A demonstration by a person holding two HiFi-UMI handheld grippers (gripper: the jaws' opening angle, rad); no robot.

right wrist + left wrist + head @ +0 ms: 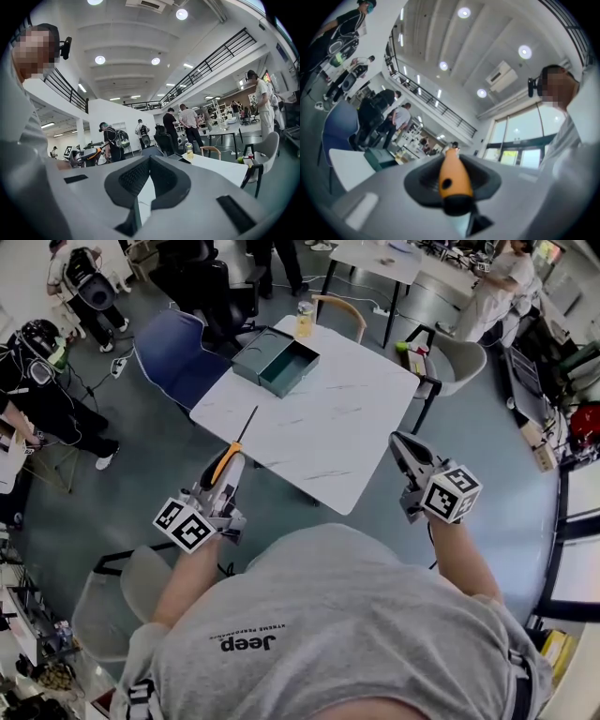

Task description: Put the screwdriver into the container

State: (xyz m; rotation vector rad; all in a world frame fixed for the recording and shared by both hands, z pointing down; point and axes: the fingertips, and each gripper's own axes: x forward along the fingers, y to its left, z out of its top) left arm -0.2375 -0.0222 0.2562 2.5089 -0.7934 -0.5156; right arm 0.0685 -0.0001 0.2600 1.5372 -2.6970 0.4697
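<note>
My left gripper [229,463] is shut on the orange handle of the screwdriver [246,428], held over the near left edge of the white table [328,418]. The thin dark shaft points toward the open teal container [277,360] at the table's far side. In the left gripper view the orange handle [453,174] fills the space between the jaws, and the container [379,158] lies low at left. My right gripper [399,442] hovers at the table's near right corner, shut with nothing in it. In its own view the right gripper [150,160] has its pads meeting at the tips.
A bottle of yellow liquid [305,320] stands at the table's far edge beside the container. A blue chair [173,354] is at the table's left, a wooden chair [343,309] behind it and a pale chair [459,358] to the right. Several people stand around the room.
</note>
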